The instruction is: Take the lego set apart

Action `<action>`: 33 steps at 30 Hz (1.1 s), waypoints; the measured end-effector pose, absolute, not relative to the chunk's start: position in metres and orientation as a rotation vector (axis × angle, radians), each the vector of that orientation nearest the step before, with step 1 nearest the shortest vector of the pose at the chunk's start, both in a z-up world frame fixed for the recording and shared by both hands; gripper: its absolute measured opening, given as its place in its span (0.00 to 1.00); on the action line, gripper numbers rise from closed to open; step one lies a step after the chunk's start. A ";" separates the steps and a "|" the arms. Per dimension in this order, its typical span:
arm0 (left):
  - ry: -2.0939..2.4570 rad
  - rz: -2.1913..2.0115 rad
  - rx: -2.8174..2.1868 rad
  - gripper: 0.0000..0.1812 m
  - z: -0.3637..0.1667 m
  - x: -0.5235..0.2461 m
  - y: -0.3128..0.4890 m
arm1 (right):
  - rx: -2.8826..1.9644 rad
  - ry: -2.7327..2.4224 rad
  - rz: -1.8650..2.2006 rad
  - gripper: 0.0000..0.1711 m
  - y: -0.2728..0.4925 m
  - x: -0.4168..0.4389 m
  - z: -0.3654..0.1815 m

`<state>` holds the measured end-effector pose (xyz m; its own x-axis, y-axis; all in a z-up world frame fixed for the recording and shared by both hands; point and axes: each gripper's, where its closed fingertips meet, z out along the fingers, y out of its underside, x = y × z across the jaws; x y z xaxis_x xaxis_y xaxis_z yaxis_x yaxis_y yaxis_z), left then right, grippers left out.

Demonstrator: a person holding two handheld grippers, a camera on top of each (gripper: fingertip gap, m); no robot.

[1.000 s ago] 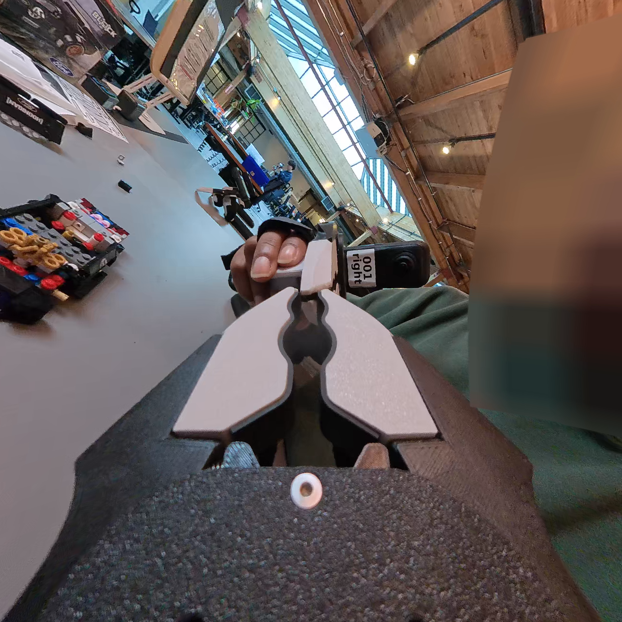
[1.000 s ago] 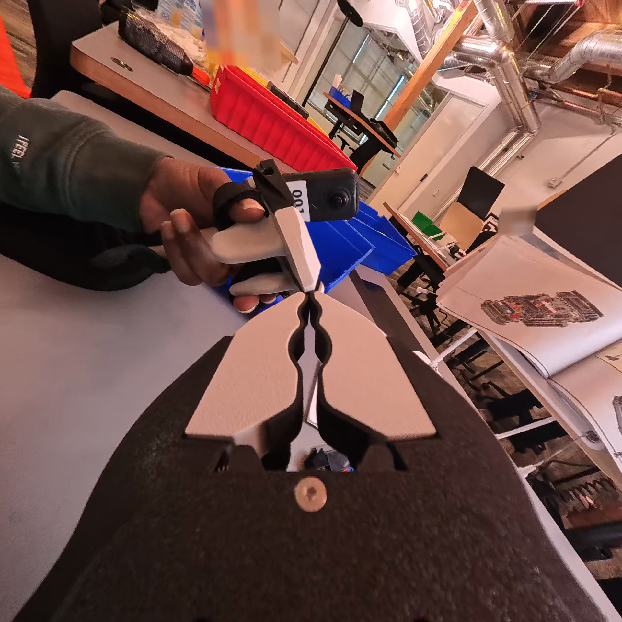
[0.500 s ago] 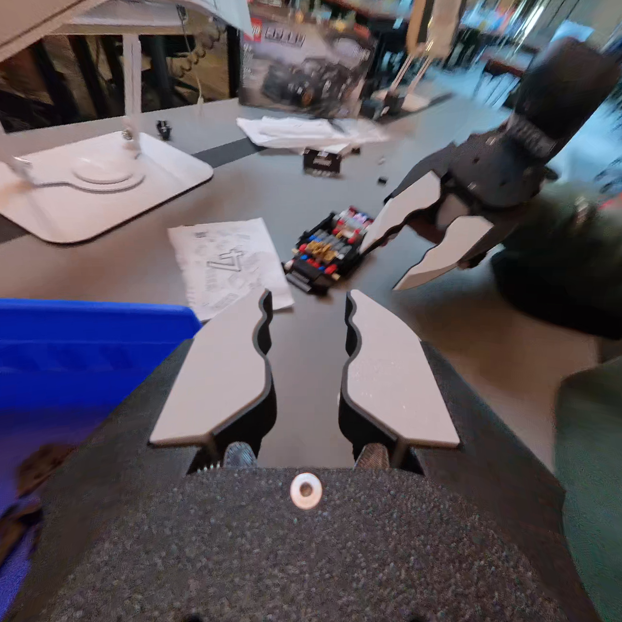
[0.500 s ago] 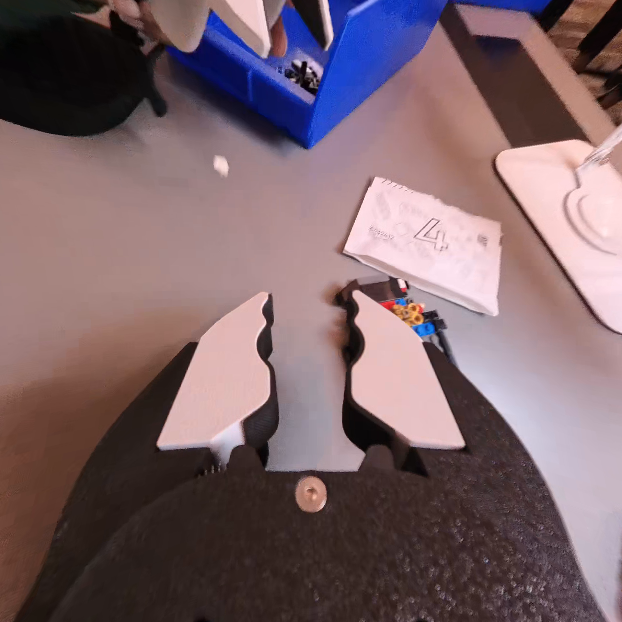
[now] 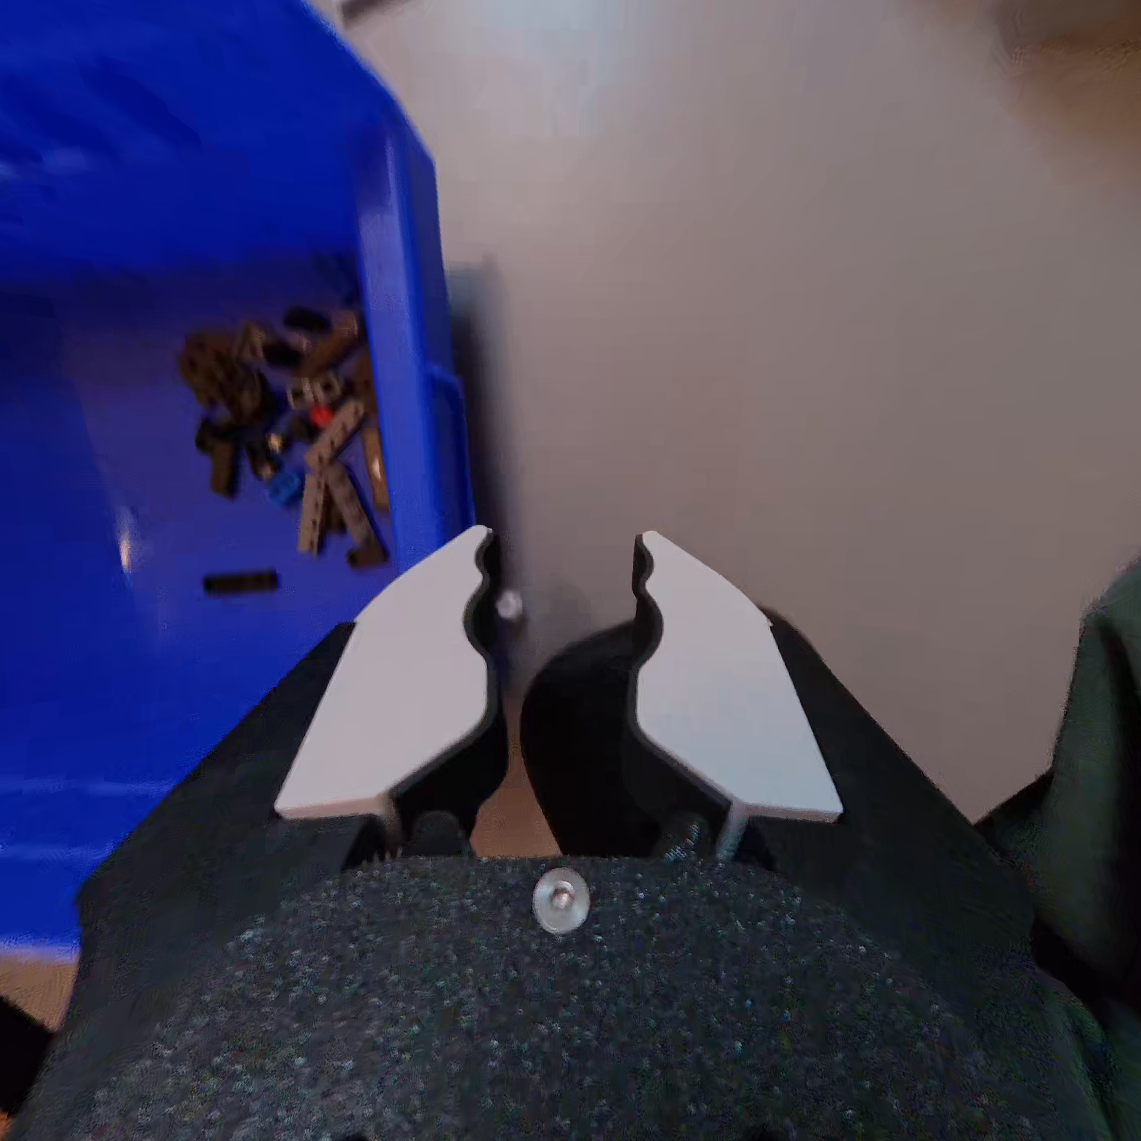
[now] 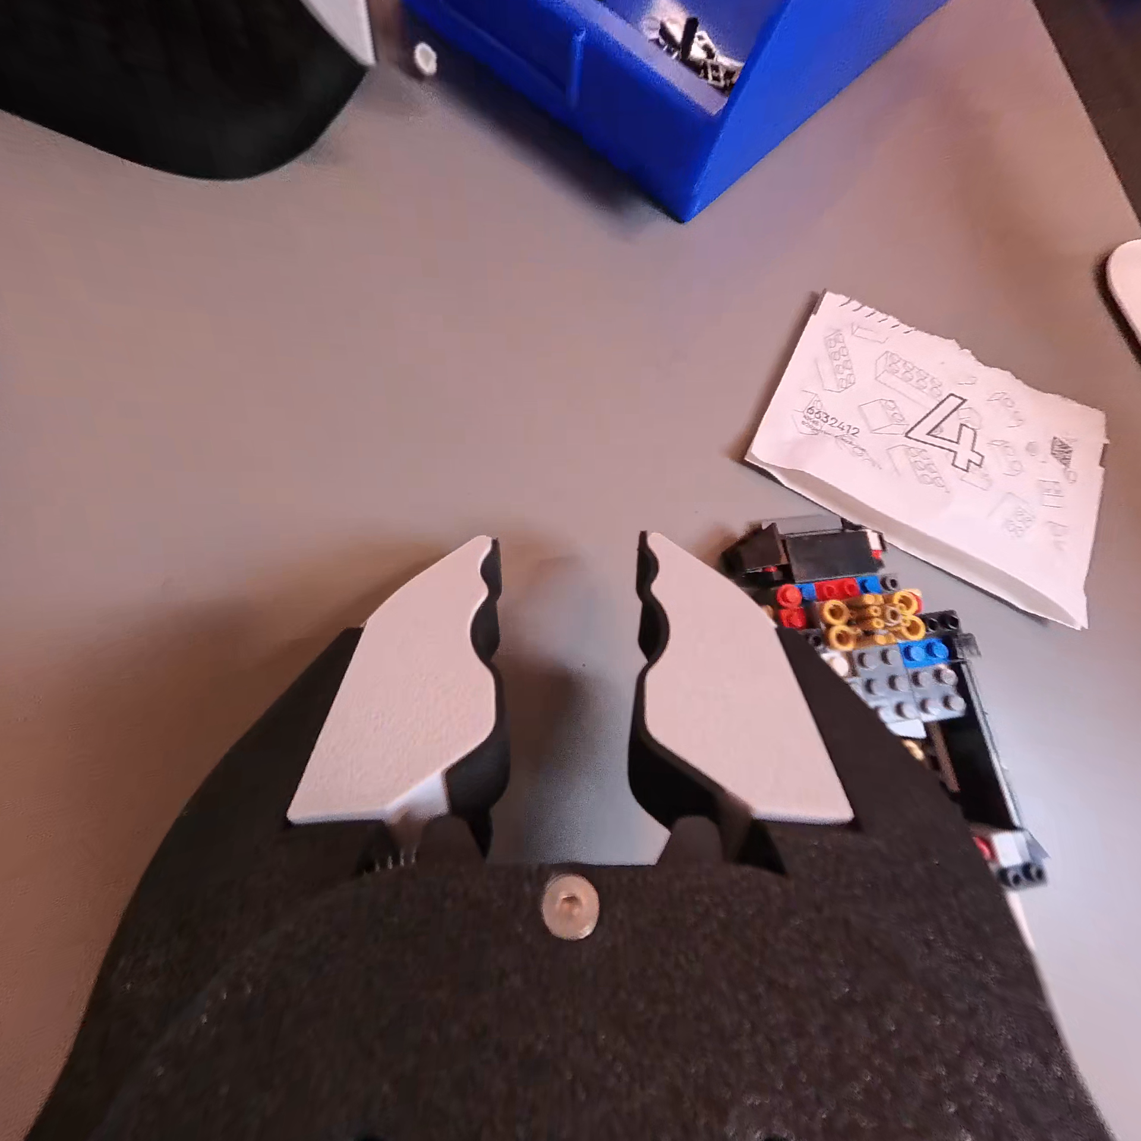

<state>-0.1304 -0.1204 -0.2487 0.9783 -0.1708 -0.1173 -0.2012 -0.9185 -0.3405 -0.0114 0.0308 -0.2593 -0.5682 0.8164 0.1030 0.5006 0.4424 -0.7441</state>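
The lego set, a black build with red, blue, grey and gold pieces, lies on the grey table just right of my right gripper. That gripper is open and empty, low over the table, and its right finger hides part of the set. My left gripper is open and empty, pointing down beside the blue bin. Several loose dark, grey, red and blue pieces lie in the bin. A small light piece sits on the table by the left fingertip.
The blue bin also shows in the right wrist view at the top. A torn white paper bag lies beyond the set. A white stand base is at the right edge. A dark green sleeve is at the right. The left gripper's tips are roughly 20 cm from the right gripper's.
Both grippers were shut and raised, then opened and tipped down. The left one swung to the bin's side. The right one came lower and closer to the lego set.
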 end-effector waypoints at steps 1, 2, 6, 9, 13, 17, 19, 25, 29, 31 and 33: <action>0.240 0.132 -2.800 0.22 -0.250 -0.133 -0.131 | -1.107 -2.236 0.943 0.25 0.032 -0.010 -0.256; 0.220 0.134 -2.832 0.21 -0.251 -0.135 -0.141 | -1.108 -2.224 0.950 0.25 0.034 -0.009 -0.253; 0.079 0.102 -2.856 0.18 -0.256 -0.140 -0.167 | -1.122 -2.173 0.973 0.25 0.040 0.003 -0.243; -0.089 0.083 -2.800 0.17 -0.263 -0.143 -0.164 | -1.152 -2.125 1.002 0.24 0.044 0.014 -0.239; -0.327 0.060 -2.648 0.11 -0.271 -0.149 -0.150 | -1.191 -2.079 1.015 0.24 0.050 0.024 -0.239; -0.459 0.147 -2.650 0.24 -0.288 -0.164 -0.152 | -1.202 -2.064 1.024 0.24 0.053 0.028 -0.238; -0.448 0.094 -2.616 0.21 -0.289 -0.159 -0.143 | -1.193 -2.056 1.027 0.24 0.053 0.028 -0.235; -0.433 0.097 -2.626 0.06 -0.289 -0.164 -0.141 | -1.193 -2.052 1.009 0.23 0.054 0.029 -0.235; -0.261 0.169 -2.523 0.06 -0.260 -0.165 -0.124 | -1.186 -2.029 1.000 0.23 0.057 0.029 -0.229; -0.258 0.315 -2.319 0.06 -0.212 -0.181 -0.104 | -1.180 -1.997 1.015 0.23 0.059 0.028 -0.222; -0.289 0.491 -2.243 0.05 -0.182 -0.205 -0.096 | -1.177 -1.972 1.025 0.23 0.061 0.028 -0.217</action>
<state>-0.2051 -0.0960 -0.1821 0.8985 0.3589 -0.2529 0.0466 -0.6507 -0.7579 0.0283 0.0605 -0.2168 -0.4130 0.9035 0.1146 0.4253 0.3026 -0.8530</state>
